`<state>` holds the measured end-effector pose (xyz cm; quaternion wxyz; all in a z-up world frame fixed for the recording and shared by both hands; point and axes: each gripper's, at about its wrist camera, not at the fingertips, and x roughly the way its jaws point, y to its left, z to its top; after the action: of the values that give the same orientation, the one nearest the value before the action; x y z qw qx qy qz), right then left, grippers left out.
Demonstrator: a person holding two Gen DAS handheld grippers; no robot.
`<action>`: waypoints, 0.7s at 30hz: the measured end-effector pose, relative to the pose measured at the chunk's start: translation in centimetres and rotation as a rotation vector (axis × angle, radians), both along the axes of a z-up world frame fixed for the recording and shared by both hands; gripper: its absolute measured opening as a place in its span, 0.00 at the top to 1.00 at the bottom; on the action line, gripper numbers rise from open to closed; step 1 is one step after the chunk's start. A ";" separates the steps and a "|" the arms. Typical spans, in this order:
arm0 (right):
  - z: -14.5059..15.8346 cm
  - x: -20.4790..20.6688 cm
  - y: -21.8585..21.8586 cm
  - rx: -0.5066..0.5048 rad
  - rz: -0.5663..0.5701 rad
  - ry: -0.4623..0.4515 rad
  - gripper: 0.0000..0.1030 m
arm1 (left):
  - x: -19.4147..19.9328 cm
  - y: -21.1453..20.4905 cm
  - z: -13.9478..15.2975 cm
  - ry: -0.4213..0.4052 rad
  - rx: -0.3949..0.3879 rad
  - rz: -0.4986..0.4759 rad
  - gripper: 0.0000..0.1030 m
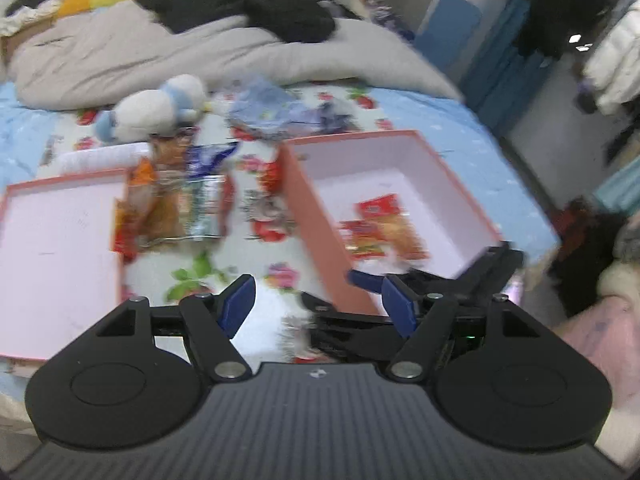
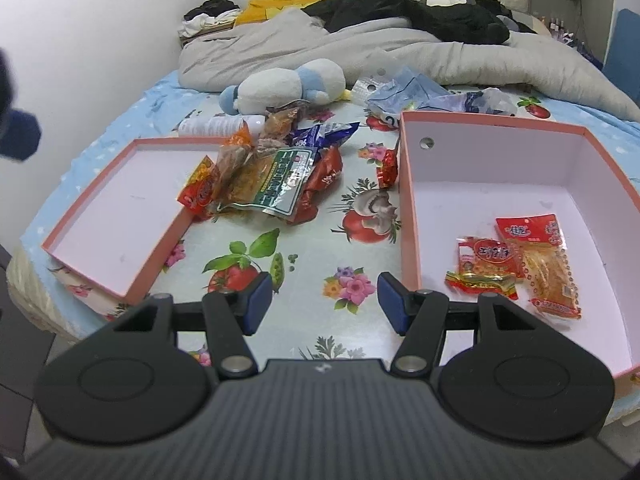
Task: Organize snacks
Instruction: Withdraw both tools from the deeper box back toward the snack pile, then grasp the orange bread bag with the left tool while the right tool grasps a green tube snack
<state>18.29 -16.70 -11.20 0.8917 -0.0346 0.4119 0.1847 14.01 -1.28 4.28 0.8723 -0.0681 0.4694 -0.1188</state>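
Heap of crinkly foil snack packets (image 2: 264,176) on the flowered sheet between shallow pink cardboard lid (image 2: 100,216), left, and deep pink cardboard box (image 2: 412,200), right. Three red packets (image 2: 516,264) inside box, near end. Left gripper (image 1: 316,304) and right gripper (image 2: 320,300) both agape, gripping nothing.

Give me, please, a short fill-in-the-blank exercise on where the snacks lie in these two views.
1. The deep pink box holds ___ snack packets.
2. The shallow pink lid lies to the ___ of the snack pile.
3. The right gripper holds ___.
4. The plush toy is white and ___.

Missing: three; left; nothing; blue
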 end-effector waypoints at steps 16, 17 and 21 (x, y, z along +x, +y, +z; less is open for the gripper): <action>-3.6 4.6 4.9 0.072 0.121 0.038 0.41 | 10.0 9.5 -6.6 0.221 -0.101 0.210 0.28; -3.9 5.0 5.2 0.073 0.127 0.043 0.41 | 10.6 10.0 -6.9 0.222 -0.114 0.228 0.28; -5.4 6.9 6.1 0.082 0.147 0.041 0.41 | 13.3 11.0 -8.5 0.212 -0.098 0.256 0.28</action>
<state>25.20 -10.57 -16.64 0.8677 -0.0241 0.4186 0.2671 27.31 9.74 -4.24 0.8216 -0.1818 0.5399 -0.0217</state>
